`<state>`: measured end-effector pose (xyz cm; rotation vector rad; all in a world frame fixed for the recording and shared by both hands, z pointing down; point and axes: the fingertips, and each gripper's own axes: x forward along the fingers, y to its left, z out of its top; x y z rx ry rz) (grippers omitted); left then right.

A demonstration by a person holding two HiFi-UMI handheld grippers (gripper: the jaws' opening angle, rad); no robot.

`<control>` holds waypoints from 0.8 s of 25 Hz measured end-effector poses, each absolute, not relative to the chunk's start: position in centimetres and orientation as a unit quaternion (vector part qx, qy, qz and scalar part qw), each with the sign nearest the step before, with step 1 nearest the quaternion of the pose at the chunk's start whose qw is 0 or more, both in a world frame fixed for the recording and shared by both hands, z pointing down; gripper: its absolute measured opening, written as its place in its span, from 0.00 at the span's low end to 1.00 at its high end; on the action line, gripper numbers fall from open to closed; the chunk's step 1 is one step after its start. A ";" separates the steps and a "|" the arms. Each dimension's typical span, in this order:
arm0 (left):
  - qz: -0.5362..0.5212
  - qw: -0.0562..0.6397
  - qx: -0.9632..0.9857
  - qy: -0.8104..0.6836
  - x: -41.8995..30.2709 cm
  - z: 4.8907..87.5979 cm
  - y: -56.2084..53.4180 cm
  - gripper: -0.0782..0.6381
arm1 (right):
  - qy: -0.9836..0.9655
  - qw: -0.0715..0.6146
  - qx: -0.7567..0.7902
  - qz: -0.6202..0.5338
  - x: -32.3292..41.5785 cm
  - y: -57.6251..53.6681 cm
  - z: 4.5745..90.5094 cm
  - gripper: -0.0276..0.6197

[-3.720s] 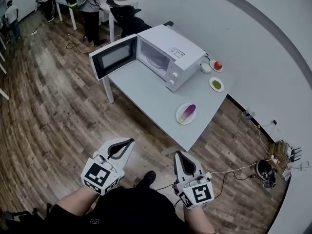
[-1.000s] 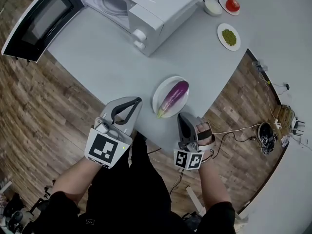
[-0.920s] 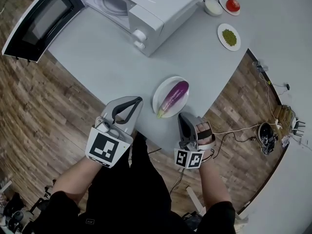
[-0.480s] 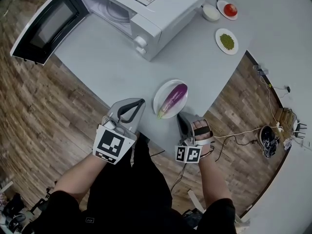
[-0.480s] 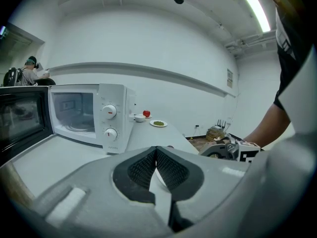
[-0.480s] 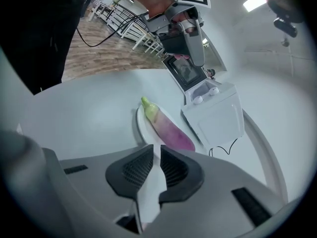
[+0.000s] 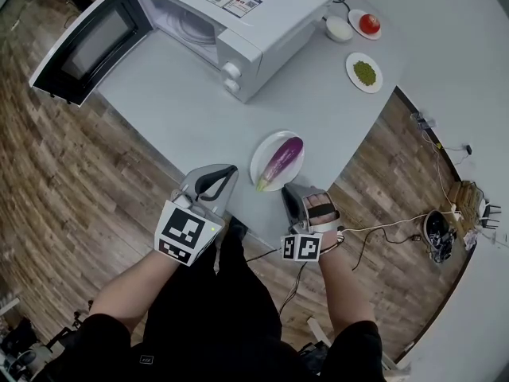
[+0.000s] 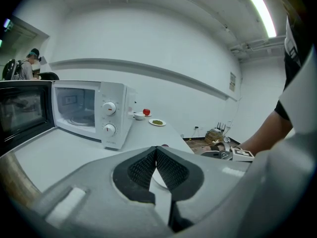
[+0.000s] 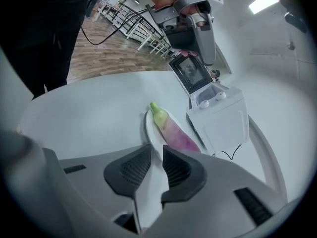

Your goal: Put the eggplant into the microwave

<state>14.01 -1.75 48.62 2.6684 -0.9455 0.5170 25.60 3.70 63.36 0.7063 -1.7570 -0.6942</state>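
Head view: the right claw (image 7: 288, 194) has dipped closer to the near edge of the plate (image 7: 261, 151). The eggplant (image 7: 283, 160) still lies on it. The microwave (image 7: 238, 22) stands open, far left.

Left gripper view: the left claw (image 8: 156, 151) is closed and empty.

Right gripper view: its jaws are a little apart and empty. The eggplant is just ahead, so grabbing looks next.

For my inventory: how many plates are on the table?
3: plate under the eggplant, plate of green food, plate with a tomato. The microwave may hide others.
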 end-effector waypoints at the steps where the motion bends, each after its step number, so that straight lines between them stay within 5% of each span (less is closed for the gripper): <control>1: 0.178 0.132 0.919 -0.326 14.0 48.5 -1.6 0.12 | -0.737 0.534 0.295 -0.292 25.6 3.7 63.5 0.15; 20: 0.161 0.142 0.906 -0.364 13.2 49.1 0.0 0.12 | -0.722 0.519 0.282 -0.360 25.3 2.2 63.5 0.16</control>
